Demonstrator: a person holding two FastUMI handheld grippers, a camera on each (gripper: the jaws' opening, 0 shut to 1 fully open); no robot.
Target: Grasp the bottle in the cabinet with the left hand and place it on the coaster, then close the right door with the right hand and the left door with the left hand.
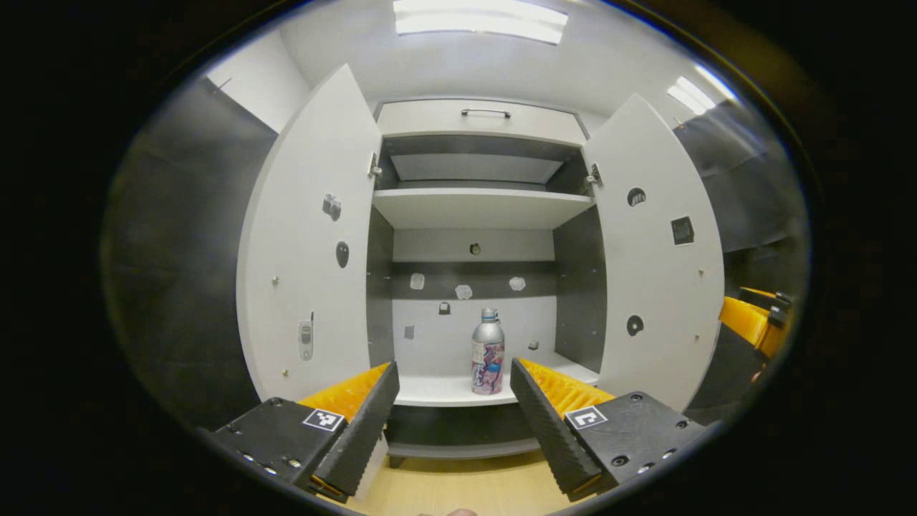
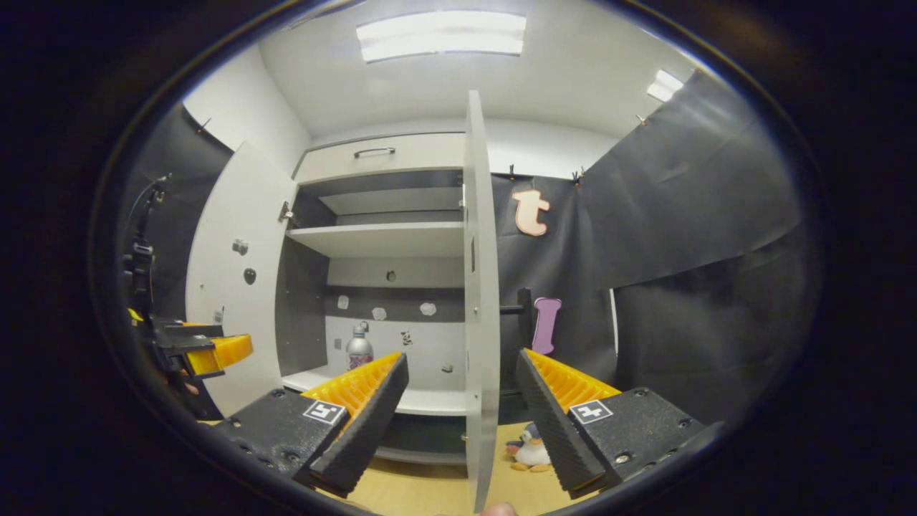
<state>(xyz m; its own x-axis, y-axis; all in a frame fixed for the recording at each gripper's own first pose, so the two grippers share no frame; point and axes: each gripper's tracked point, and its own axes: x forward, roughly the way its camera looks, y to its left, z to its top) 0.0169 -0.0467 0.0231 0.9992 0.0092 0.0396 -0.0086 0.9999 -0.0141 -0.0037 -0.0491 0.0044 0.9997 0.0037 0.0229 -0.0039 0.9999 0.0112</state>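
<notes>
Nearest the lens in the left gripper view, the left gripper (image 1: 453,423) has its jaws spread wide with nothing between them, held out in front of the open cabinet (image 1: 478,208). Seen through the gap, well beyond the fingertips, the bottle (image 1: 488,352) stands upright on the lowest shelf (image 1: 444,390), slightly right of the shelf's middle and near its front edge. Silver body, printed label on the lower half, cap on. Nothing touches it.

Both doors hang open. Left door (image 1: 308,244) swings out on the left of that view, right door (image 1: 659,251) on the right; small stickers dot their inner faces and the cabinet's back panel. An upper shelf (image 1: 480,206) sits above, and a drawer front with a metal handle (image 1: 486,112) tops the unit. Past the right door's edge, part of the other gripper shows at the far right.

In the right gripper view, the right gripper (image 2: 458,416) also has its jaws wide and empty. The right door (image 2: 481,301) is seen nearly edge-on, its edge lined up between the two fingers but farther off; contact cannot be judged. Bottle (image 2: 359,350) visible inside, left of the door. A small penguin toy (image 2: 529,450) sits on the wooden floor (image 2: 430,491) beside the door's lower end. Left gripper (image 2: 208,351) shows at the far left.
</notes>
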